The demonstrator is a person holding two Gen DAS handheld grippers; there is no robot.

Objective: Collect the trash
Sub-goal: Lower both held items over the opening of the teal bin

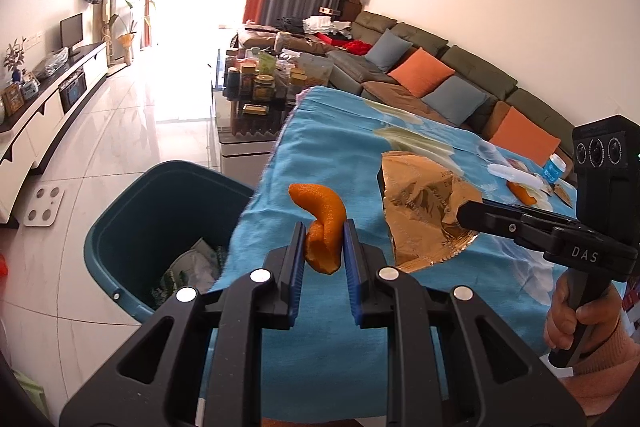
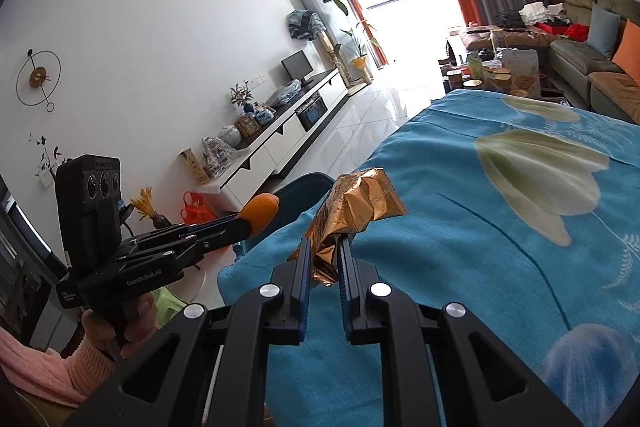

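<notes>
The left tool [image 1: 323, 227] grips an orange peel [image 1: 325, 227] just beside the bin [image 1: 132, 227]; the right tool [image 2: 323, 247] pinches a gold wrapper [image 2: 352, 211] above the table [image 2: 500, 247].

You are looking at few legible marks. In the left wrist view, the black plastic right gripper [image 1: 466, 213] is showing white letters "DAS" on its body (just above your hand). In the right wrist view, the black plastic left gripper [image 2: 250, 223] is carrying "GenRobot.AI" in white on its side, with a smaller line beneath it too blurred to read. The crumpled gold foil wrapper [image 1: 424, 205] is bearing dark print along its edge, but it is too distorted to make out.
</notes>
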